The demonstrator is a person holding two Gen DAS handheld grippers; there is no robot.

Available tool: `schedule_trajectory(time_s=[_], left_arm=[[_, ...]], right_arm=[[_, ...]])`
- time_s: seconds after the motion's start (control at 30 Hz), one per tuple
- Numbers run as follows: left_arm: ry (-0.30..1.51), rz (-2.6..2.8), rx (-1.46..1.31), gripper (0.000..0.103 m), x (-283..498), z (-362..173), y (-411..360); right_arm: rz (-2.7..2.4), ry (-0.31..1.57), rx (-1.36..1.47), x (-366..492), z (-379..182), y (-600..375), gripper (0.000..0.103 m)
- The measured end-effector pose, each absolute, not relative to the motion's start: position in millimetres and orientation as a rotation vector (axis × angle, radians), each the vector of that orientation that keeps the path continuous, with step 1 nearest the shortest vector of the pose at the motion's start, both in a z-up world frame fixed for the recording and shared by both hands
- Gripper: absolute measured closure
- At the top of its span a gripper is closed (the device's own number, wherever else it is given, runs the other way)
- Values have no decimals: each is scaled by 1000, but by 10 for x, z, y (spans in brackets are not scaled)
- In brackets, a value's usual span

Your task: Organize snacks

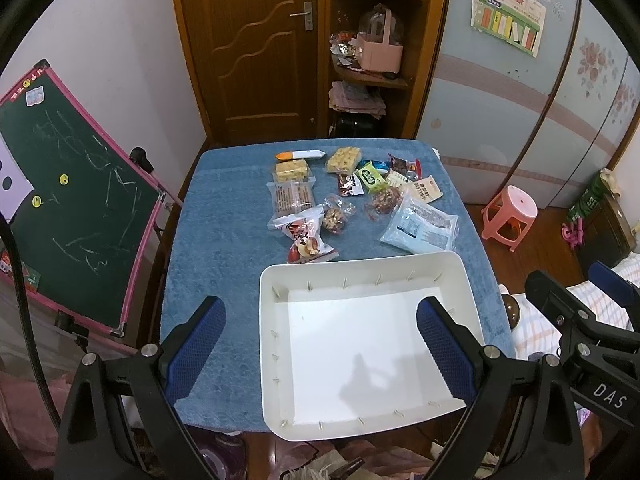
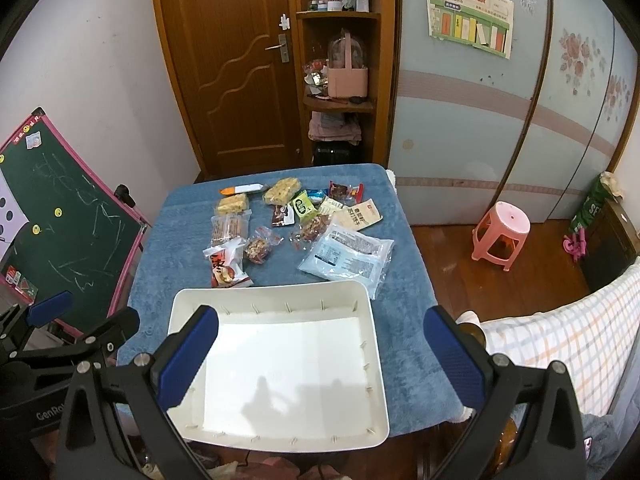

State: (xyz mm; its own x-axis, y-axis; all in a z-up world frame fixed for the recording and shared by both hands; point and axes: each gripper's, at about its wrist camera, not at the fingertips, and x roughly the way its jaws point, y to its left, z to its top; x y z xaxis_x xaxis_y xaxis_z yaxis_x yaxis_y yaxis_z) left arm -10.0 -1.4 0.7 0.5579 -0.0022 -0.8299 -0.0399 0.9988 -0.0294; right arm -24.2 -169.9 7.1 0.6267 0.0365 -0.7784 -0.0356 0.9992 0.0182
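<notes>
We see a table (image 1: 224, 248) under a blue towel, its far edge toward a wooden door (image 1: 256, 40). A white bin (image 1: 280, 360) sits at the near edge, empty, its long axis running left to right across the table. Beyond the bin lie the snacks, a loose scatter in mid-table, none in the bin. Largest is a pale blue pouch (image 1: 420, 226), just past the bin's far right corner, its long axis slanting from far left to near right. A red-and-white packet (image 1: 306, 236) lies just beyond the bin's far left corner, pointing toward the bin. At the far end an orange-tipped white stick (image 1: 300, 155) lies crosswise, orange end to the left. Left gripper (image 1: 320, 344): fingers spread wide, nothing between them, hovering over the bin's left side. Right gripper (image 2: 320, 356): likewise spread, empty, above the bin.
</notes>
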Motion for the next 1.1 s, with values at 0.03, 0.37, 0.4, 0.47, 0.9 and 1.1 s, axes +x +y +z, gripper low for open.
schedule_trajectory(time_s=[0.03, 0.37, 0.4, 0.47, 0.9, 1.1], left_arm=[[980, 23, -47, 7, -105, 0, -13], [990, 29, -46, 7, -88, -47, -8], [989, 28, -47, 7, -91, -48, -5], [989, 28, -46, 7, -93, -49, -1], [1002, 56, -37, 7, -15, -88, -70], [1013, 73, -35, 7, 34, -88, -131]], right_arm=[[42, 892, 2, -222, 70, -1707, 0], [53, 907, 6, -161, 7, -1712, 0], [55, 908, 6, -148, 4, -1716, 0], [52, 906, 7, -145, 3, -1720, 0], [78, 922, 14, -15, -37, -1768, 0], [101, 936, 22, 60, -57, -1852, 0]])
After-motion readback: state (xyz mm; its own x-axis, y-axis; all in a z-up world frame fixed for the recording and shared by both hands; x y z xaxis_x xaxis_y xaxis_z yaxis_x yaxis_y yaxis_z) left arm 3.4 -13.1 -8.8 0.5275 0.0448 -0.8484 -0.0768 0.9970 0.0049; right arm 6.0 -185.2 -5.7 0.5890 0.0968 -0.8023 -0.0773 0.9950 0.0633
